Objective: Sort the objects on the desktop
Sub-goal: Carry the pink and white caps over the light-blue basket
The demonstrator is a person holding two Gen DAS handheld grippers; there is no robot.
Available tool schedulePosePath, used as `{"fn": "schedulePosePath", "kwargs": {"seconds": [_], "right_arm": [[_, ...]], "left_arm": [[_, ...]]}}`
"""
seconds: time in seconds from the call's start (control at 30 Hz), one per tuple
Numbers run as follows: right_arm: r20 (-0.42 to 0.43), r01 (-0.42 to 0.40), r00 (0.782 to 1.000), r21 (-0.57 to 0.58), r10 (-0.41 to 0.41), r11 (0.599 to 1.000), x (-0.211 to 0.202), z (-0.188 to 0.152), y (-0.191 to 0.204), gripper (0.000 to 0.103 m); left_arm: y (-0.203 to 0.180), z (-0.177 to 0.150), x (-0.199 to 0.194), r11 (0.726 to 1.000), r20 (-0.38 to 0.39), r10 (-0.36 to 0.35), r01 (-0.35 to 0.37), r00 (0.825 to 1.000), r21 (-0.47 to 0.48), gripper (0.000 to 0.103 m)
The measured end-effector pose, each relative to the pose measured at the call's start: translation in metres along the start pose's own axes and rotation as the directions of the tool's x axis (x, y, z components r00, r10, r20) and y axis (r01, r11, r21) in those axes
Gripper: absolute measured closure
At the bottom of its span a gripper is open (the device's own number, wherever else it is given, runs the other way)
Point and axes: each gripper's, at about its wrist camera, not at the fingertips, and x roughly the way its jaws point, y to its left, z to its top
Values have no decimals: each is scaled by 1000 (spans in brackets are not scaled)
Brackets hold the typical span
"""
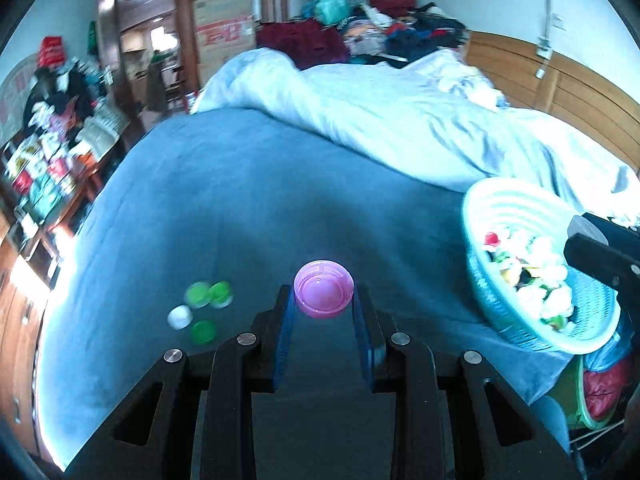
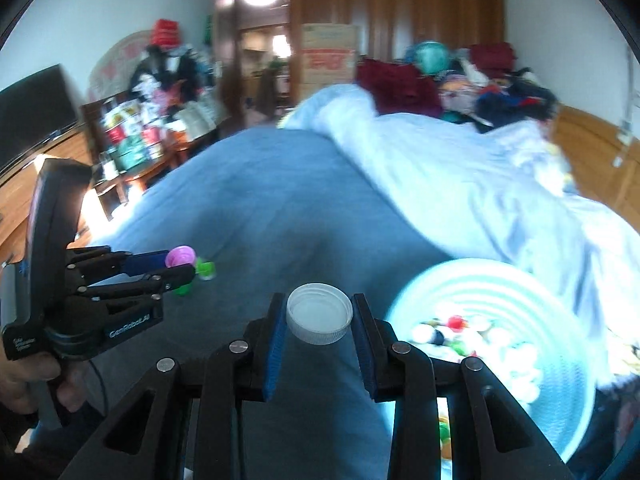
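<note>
Now the left hand-held gripper (image 1: pixel 323 300) pinches a pink cap (image 1: pixel 323 288), a round, glossy plastic cup shape with its hollow facing the camera, held clear above the bed (image 1: pixel 240 200). Likewise the right hand-held gripper (image 2: pixel 319 312) pinches a white cap (image 2: pixel 319 313), ribbed around its side, also hollow side up. Both sets of pads are ridged blue rubber on black arms. Under them spreads a smooth blue sheet, with a rumpled pale duvet (image 1: pixel 400 120) farther back. Three green caps (image 1: pixel 208 296) and one white one (image 1: pixel 179 317) lie in a loose cluster on the sheet, left of the pink cap. To the right sits a woven turquoise basket (image 1: pixel 504 204), its rim coiled, holding many mixed caps. Piled clothes (image 1: pixel 360 36) crowd the far end.
</note>
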Motion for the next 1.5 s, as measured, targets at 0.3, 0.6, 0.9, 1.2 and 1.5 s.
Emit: {"fn": "schedulePosePath", "kwargs": {"seconds": [0.3, 0.6, 0.9, 1.2, 1.5], "right_arm": [[-6, 158, 987, 71, -158, 985, -29, -7, -65, 68], [-28, 240, 971, 101, -239, 965, -36, -16, -115, 68], [-93, 292, 955, 118, -283, 949, -33, -30, -153, 68], [-155, 361, 924, 52, -350, 931, -22, -45, -164, 68], [-138, 423, 898, 7, -418, 906, -21, -46, -174, 68]], "left_arm": [[-77, 27, -3, 992, 12, -55, 53, 998, 119, 79], [-144, 51, 3, 975, 6, -97, 94, 995, 202, 79], [-202, 59, 17, 948, -63, -140, 152, 988, 280, 79], [-228, 51, 33, 935, -116, -139, 169, 984, 311, 79], [-237, 50, 45, 935, -135, -126, 163, 983, 314, 79]]}}
